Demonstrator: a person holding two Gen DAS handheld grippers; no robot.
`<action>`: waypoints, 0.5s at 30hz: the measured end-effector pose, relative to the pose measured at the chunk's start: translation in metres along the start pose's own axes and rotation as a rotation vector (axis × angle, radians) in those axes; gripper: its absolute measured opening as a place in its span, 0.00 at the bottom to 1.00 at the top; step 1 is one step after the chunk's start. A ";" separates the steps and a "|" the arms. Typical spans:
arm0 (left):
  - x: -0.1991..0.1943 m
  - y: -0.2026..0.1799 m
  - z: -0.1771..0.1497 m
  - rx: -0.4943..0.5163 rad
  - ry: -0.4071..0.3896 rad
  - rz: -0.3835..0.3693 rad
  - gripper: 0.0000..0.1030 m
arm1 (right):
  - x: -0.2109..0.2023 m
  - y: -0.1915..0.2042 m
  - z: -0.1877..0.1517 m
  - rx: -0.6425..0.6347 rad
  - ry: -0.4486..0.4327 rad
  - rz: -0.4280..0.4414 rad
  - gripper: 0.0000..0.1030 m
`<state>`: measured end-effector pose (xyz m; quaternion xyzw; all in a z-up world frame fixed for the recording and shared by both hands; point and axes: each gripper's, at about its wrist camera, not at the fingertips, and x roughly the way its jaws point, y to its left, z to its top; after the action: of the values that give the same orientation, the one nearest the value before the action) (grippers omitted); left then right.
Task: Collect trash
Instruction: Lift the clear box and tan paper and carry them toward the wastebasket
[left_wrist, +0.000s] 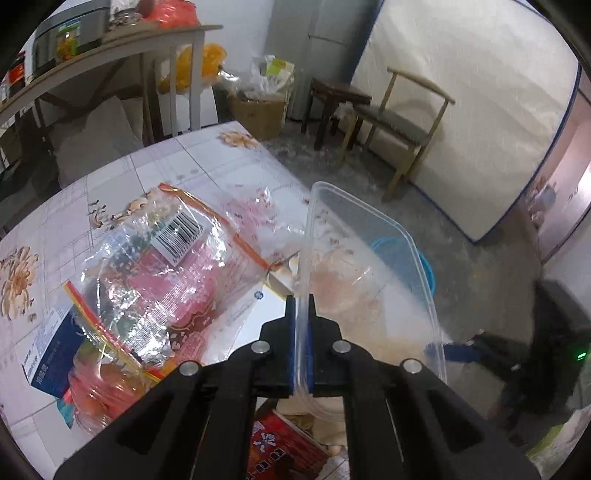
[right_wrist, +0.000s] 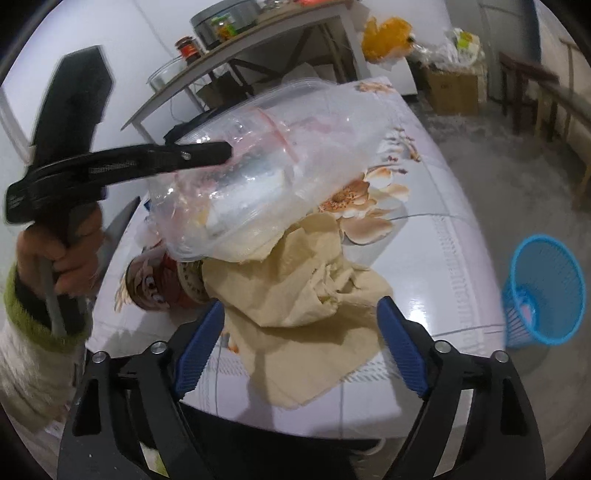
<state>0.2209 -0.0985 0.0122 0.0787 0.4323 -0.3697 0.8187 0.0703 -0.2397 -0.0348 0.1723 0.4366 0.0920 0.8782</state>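
Trash item in play: clear rectangular plastic food container (left_wrist: 364, 280), smeared inside.

Left wrist view: left gripper (left_wrist: 300, 299) is clamped tight on the container's near-left rim, blue pads (left_wrist: 291, 332) pressed on either side of the thin wall. Container is tilted up on edge and sticks out past the right edge of the floral-print white table (left_wrist: 207, 158), over the floor. Left of it on the table lies a crumpled clear plastic bag with a red zip strip and barcode label (left_wrist: 159, 266); a dark blue carton (left_wrist: 48, 354) sits under its near-left end. A red printed packet (left_wrist: 284, 446) shows at the near edge below the gripper. Blue mesh plastic wastebasket (left_wrist: 424, 266) is partly visible through the container, on the floor. Wooden chair (left_wrist: 402, 125) stands far right.

Right wrist view: right gripper (right_wrist: 301, 332) has its jaws spread wide, nothing gripped; crumpled beige paper napkin (right_wrist: 295, 306) lies on the table between the fingers, pads not touching it. Left gripper (right_wrist: 207, 153) comes in from the left, held by a hand (right_wrist: 61, 251) in a fuzzy sleeve, carrying the container (right_wrist: 266, 173) above the table. Wastebasket (right_wrist: 543, 291) is on the floor to the right, well apart.
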 end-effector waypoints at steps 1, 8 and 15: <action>-0.003 0.001 0.000 -0.013 -0.012 -0.005 0.04 | 0.005 0.002 0.000 -0.001 0.003 -0.005 0.79; -0.006 0.001 0.002 -0.044 -0.035 -0.024 0.04 | 0.028 0.026 0.001 -0.120 -0.011 -0.093 0.76; -0.008 0.006 0.002 -0.068 -0.044 -0.023 0.04 | 0.037 0.032 -0.007 -0.203 -0.013 -0.209 0.56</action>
<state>0.2232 -0.0909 0.0179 0.0377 0.4273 -0.3659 0.8259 0.0869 -0.1967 -0.0536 0.0367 0.4350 0.0424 0.8987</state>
